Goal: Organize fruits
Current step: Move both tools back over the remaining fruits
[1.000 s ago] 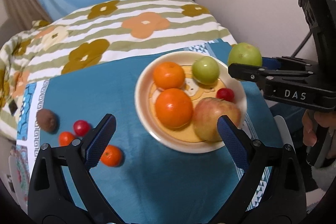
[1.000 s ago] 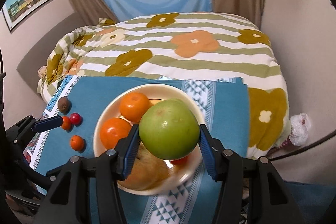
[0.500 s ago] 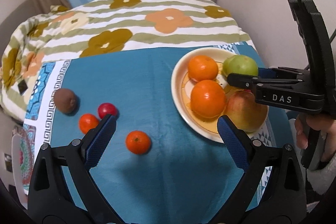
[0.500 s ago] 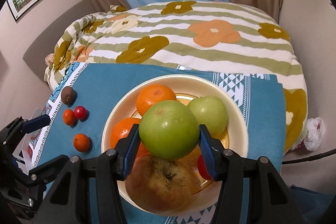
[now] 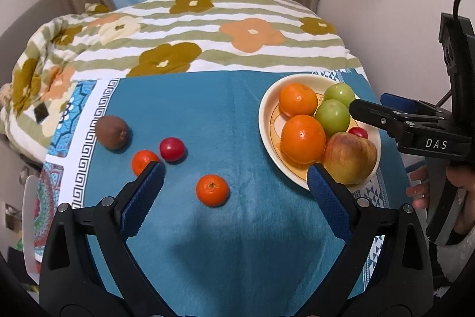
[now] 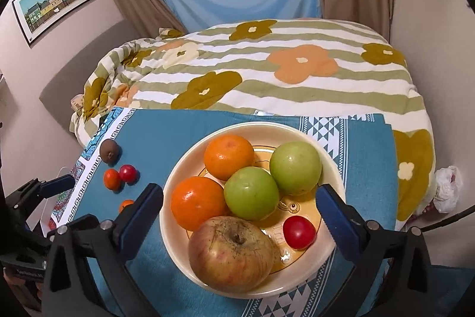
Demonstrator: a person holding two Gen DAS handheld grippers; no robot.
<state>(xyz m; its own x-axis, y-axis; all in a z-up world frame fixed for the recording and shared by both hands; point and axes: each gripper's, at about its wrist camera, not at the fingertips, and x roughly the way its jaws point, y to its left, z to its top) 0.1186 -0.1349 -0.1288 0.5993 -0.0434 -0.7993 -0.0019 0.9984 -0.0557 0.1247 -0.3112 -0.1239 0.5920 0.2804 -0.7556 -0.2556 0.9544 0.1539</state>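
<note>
Both tools, left (image 5: 234,187) and right (image 6: 239,208), gape empty above the teal cloth (image 5: 207,109) on the floral quilt (image 5: 207,28).

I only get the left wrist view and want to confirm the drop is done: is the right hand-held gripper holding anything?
Observer: No. The right hand-held gripper is open and empty, above the bowl.
Operator: Any room left in there? The big apple blocks my view.
Observer: Yes. Bare floor shows between the small red fruit and the far green apple.
</note>
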